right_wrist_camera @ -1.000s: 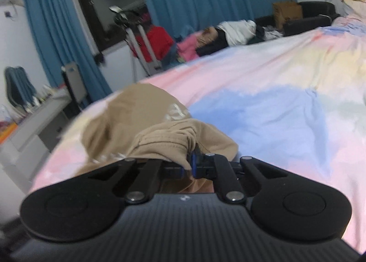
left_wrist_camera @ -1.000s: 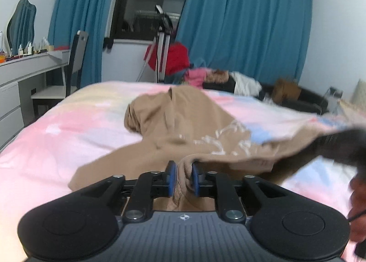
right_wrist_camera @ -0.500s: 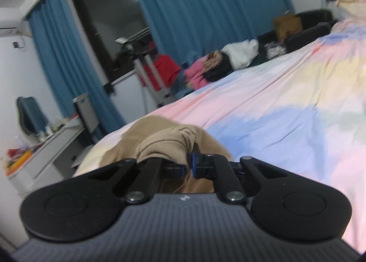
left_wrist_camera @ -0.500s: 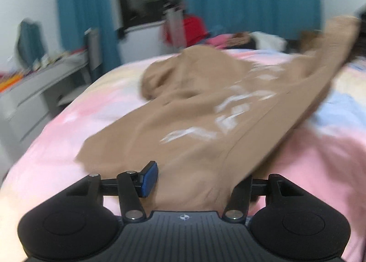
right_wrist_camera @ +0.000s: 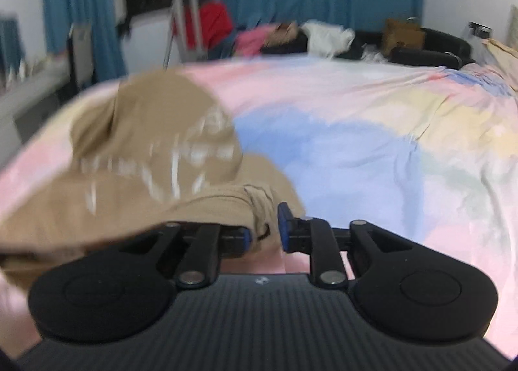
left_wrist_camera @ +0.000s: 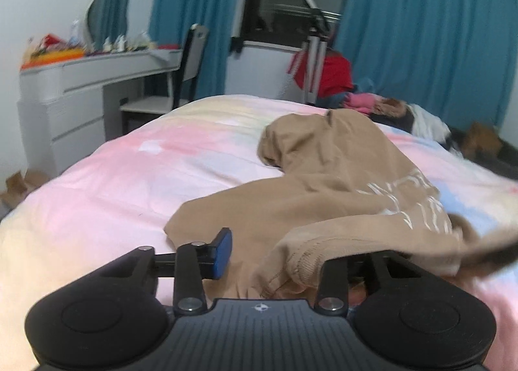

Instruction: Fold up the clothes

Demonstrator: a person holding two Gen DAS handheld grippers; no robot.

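The tan hoodie lies on the bed, over toward its left side and near the front edge, hood end pointing away toward the window; white lettering runs across its chest, but it is smeared with blur in both views and I cannot read a word of it; no brand or label is legible anywhere on it.

The left claw stands wide apart; its left blue pad is bare and touches nothing, while the ribbed hem of the hoodie is heaped over the right finger and hides that pad; the cloth rests on the finger rather than being pinched between the two.

The right claw is partly apart, with a clear gap between the blue pads; a bunched cuff or hem of the hoodie sits in that gap, draped across the left finger and just beside the right pad; whether the cloth touches the right pad I cannot tell, but neither side is clamped on it.

The bed wears a pastel sheet of pink, blue and pale yellow; past its far edge lies a heap of clothes, pink, white and dark; a tripod with something red beside it stands before the dark window, between teal curtains; along the left wall runs a white desk strewn with small bottles, a chair pulled up to it.
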